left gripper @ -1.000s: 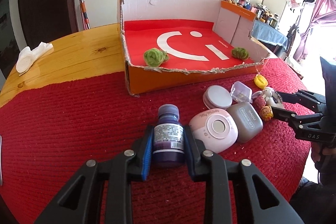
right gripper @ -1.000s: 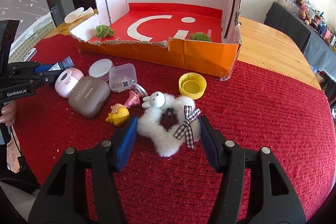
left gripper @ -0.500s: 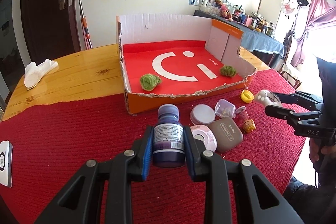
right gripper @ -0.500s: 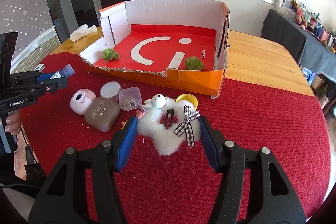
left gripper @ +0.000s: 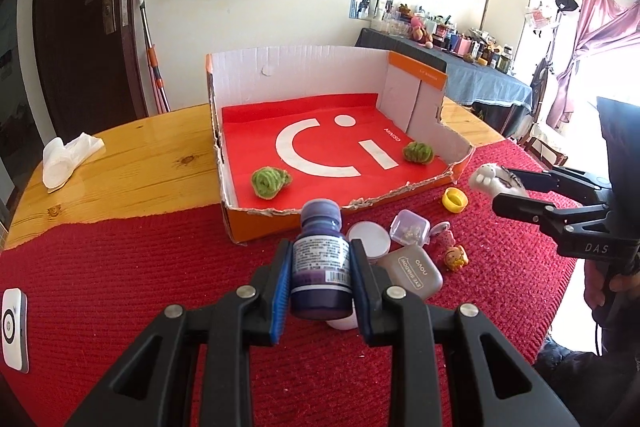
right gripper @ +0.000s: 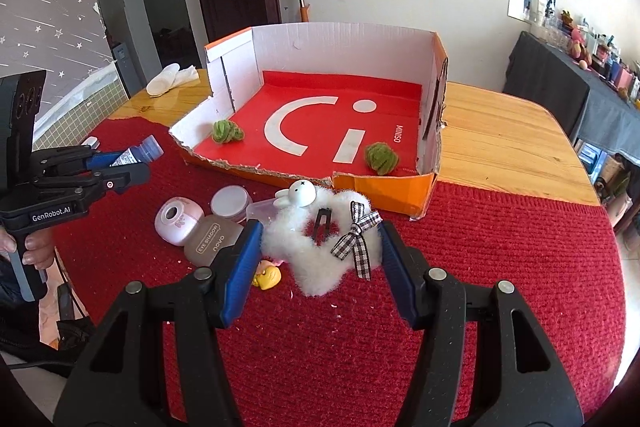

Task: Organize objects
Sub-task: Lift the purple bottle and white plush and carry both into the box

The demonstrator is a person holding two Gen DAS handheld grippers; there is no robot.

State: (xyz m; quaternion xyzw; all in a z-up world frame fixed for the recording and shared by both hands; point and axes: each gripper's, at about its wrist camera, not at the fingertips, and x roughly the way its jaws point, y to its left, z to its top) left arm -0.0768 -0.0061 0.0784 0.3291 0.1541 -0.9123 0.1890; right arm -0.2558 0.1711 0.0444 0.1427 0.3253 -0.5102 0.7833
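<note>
While the left tongs [left gripper: 320, 279] clench the purple bottle [left gripper: 320, 259] and the right tongs [right gripper: 318, 259] pinch the fluffy clip [right gripper: 320, 251] above the tabletop [right gripper: 500, 147], the soft fluff could slip short of the box [right gripper: 384, 195]

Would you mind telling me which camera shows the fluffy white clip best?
The right wrist view: the fluffy white clip fills the centre, bunny head and checked bow clear. The left wrist view shows only its bunny end, small, at the right gripper's tips.

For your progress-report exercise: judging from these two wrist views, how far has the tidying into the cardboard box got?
Done: two green balls lie in the box. In hand: the left gripper clamps a purple bottle; the right gripper holds a white fluffy clip. Left on the red cloth: yellow cap, grey case, round tin, clear box.
</note>
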